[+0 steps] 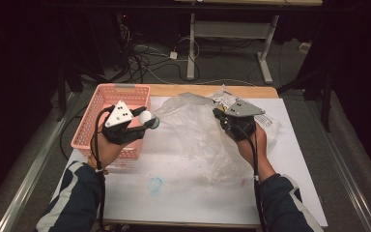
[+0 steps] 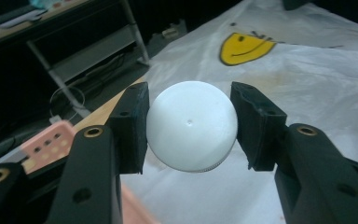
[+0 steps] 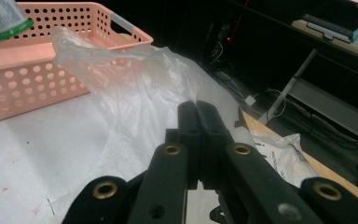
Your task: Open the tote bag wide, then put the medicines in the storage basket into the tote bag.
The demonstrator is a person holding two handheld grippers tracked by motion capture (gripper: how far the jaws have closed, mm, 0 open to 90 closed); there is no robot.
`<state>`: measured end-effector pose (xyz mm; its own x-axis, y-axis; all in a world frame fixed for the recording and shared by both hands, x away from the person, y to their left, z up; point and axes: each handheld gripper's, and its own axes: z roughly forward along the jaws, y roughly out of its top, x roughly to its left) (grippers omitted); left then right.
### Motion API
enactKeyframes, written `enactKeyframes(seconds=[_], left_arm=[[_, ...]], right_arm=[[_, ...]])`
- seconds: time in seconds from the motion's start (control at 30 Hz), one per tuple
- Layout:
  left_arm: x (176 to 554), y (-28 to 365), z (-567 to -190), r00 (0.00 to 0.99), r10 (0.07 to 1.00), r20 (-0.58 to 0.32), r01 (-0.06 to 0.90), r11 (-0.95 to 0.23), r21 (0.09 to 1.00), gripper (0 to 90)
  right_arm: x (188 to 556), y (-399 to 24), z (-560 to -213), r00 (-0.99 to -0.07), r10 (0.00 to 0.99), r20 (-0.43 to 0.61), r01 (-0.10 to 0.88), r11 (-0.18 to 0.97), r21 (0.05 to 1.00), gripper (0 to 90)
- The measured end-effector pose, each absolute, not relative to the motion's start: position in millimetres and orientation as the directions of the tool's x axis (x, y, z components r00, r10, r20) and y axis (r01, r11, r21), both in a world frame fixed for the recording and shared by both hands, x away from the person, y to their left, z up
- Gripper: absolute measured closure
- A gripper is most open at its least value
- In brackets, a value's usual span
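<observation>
Bottle [image 2: 192, 132] first, since that is what I have in hand: in the left gripper view I look straight at its round white base, so its long axis runs away from the camera along the jaws, and in the right gripper view its green-ringed end [image 3: 7, 23] hangs above the basket's near wall. In the high view it sits lengthwise across the tips of my left gripper [image 1: 145, 118], held level in the air over the right edge of the pink basket [image 1: 92, 112].

Going by size: the white-covered table [image 1: 183, 193] has plenty of bare surface at my near side. Its left edge runs close beside the basket, and the wooden far edge lies just behind both the basket and the bags. The clear plastic bag [image 1: 193, 130] sprawls over the middle, crumpled and partly raised, between my two hands. A printed white bag [image 1: 270, 124] lies beyond it at the right. From the left gripper I also see a yellow smiley face [image 2: 244, 46] printed on plastic.

My left gripper stands roughly half open, pads pressed on either side of the bottle. My right gripper [image 1: 221, 114] is fully closed; a pinch of the clear bag's film rises from between its pads.
</observation>
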<state>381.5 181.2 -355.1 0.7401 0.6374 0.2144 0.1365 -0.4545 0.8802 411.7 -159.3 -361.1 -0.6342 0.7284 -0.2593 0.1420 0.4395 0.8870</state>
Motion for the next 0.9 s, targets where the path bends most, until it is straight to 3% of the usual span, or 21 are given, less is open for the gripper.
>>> enactKeyframes(seconds=[0.4,0.9], left_arm=[[383,95,-387,0.84,0.478,0.255,0.058,-0.547,0.835,48.5],[426,33,-443,0.821,0.502,0.27,0.102,-0.594,0.798,48.4]], right_arm=[[406,-156,-357,-0.64,0.725,-0.253,0.136,0.431,0.892,90.0],[404,-158,-358,-0.659,0.717,-0.228,0.146,0.42,0.896,90.0]])
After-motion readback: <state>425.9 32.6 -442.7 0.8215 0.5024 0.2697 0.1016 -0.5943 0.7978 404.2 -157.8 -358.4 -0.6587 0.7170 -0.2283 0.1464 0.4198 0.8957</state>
